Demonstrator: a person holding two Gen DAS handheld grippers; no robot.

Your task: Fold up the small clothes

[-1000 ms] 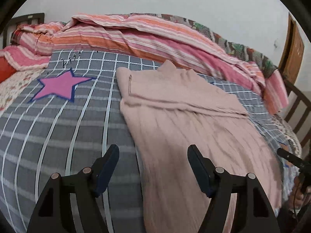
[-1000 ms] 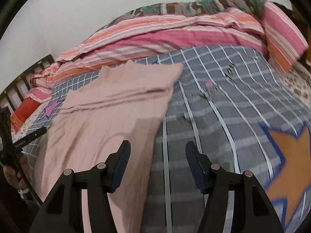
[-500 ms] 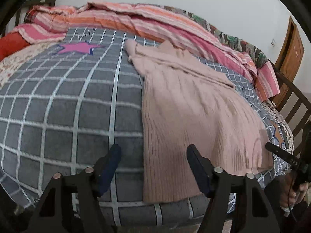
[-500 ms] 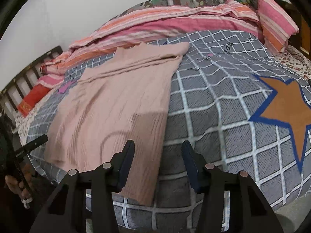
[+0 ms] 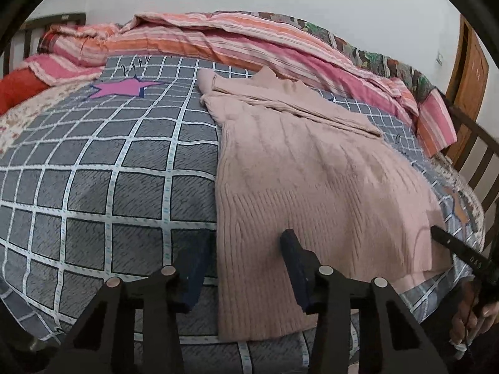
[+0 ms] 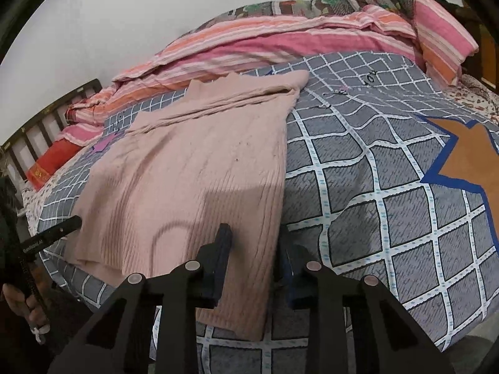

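Note:
A pale pink ribbed knit sweater (image 5: 305, 168) lies flat on the grey checked bedspread (image 5: 109, 168), sleeves folded across its top, hem hanging over the near bed edge. My left gripper (image 5: 246, 243) is open, its fingers on either side of the hem's left corner. The sweater also shows in the right wrist view (image 6: 199, 168). My right gripper (image 6: 254, 240) is open, narrower, with the hem's right corner between its fingers. The bedspread's checks show in the right wrist view (image 6: 374, 187).
A striped pink and orange quilt (image 5: 237, 40) is bunched along the far side by the wall. A red pillow (image 5: 18, 90) lies far left. A wooden bed rail (image 5: 474, 155) and a door (image 5: 471, 71) stand on the right. The other hand-held gripper (image 5: 461, 252) shows at the right edge.
Both grippers have drawn back to the near bed edge and come down over the sweater's hem corners. The right gripper's fingers have narrowed. The sweater has not moved.

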